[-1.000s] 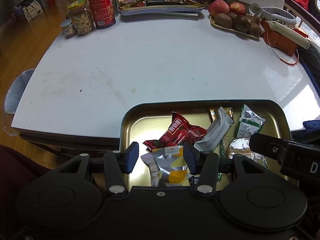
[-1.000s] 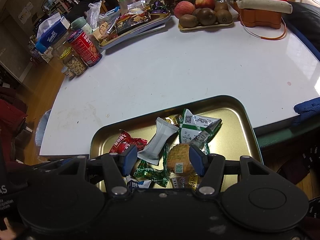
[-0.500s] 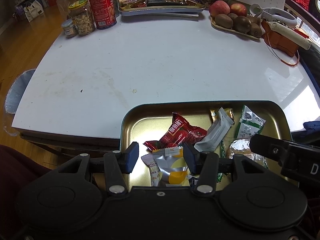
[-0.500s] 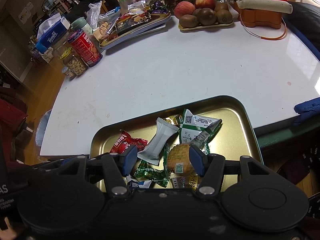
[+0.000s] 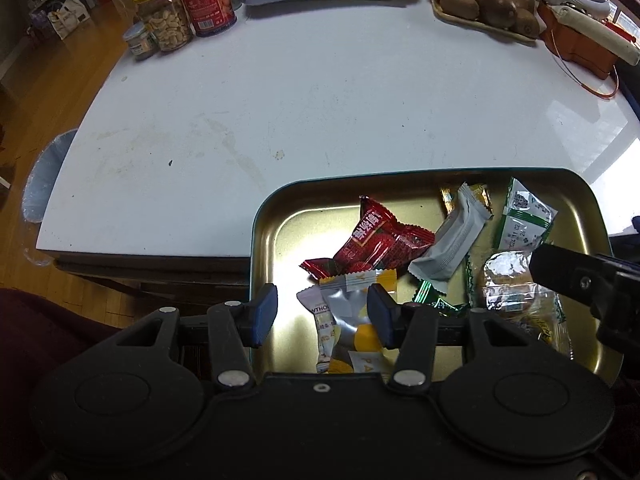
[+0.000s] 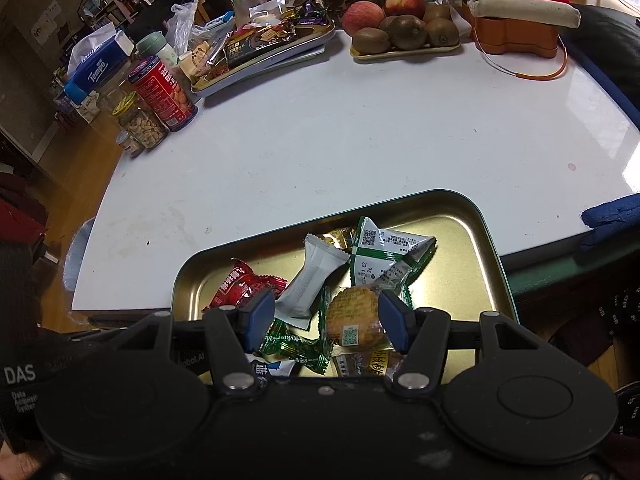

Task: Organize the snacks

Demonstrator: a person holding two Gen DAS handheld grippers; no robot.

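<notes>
Nothing much has shifted: your left gripper (image 5: 322, 313) and right gripper (image 6: 326, 320) hang released, grasping nothing, over the snacks (image 5: 384, 236) piled in the gold tray (image 5: 260, 240) at the table's (image 5: 320, 100) near edge; fruit (image 6: 400, 28) sits far beyond

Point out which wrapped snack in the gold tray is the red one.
The red strawberry-print packet at the tray's left side, next to the white wrapper. The other snacks are white, green, silver-yellow or clear.
</notes>
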